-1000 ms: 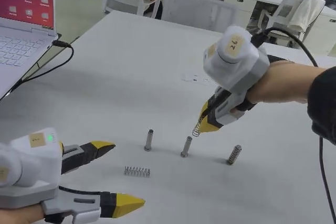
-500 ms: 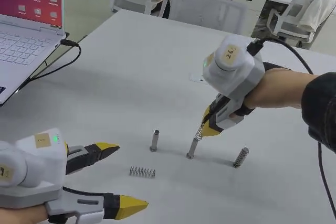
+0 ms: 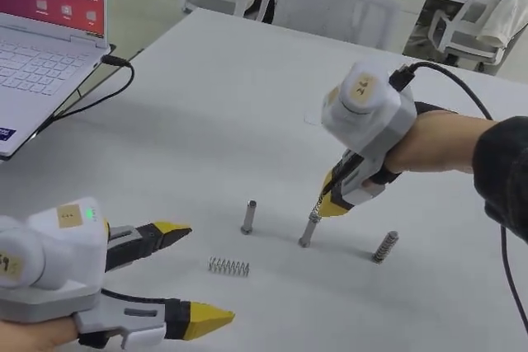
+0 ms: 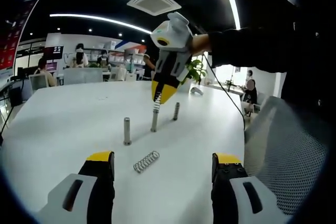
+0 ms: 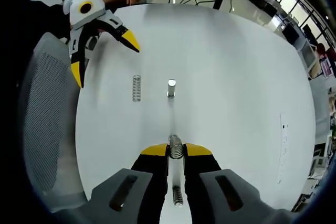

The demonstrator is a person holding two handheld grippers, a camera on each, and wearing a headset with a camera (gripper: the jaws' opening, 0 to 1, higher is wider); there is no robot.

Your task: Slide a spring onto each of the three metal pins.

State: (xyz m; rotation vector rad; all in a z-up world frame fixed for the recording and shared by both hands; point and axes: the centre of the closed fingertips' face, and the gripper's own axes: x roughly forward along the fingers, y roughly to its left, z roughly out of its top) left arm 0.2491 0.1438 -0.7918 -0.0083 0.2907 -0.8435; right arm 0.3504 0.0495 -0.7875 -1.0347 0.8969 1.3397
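1. Head view, looking down on a white table (image 3: 206,96); open laptop (image 3: 45,47) at the far left, cable (image 3: 99,92) trailing from its side.
2. Three upright pins in a row near the middle: left pin (image 3: 248,217) bare; middle pin (image 3: 307,232); right pin (image 3: 384,246) wrapped in coils.
3. Right gripper (image 3: 328,204) tilted downward, yellow tips pinching a spring (image 3: 316,201); lower end of that spring at the top of the middle pin.
4. Loose spring (image 3: 228,266) lying flat, nearer than the left pin.
5. Left gripper (image 3: 206,271) at the near left, jaws spread wide, holding nothing, apart from the loose spring.
6. Left gripper view, low and side-on: held spring in line above the middle pin; loose spring on the table beyond the two spread tips.
7. Right gripper view, straight down the held spring: coil clamped between pressed-in tips; bare left pin and loose spring beyond; cannot tell whether the coil has passed over the pin's top.
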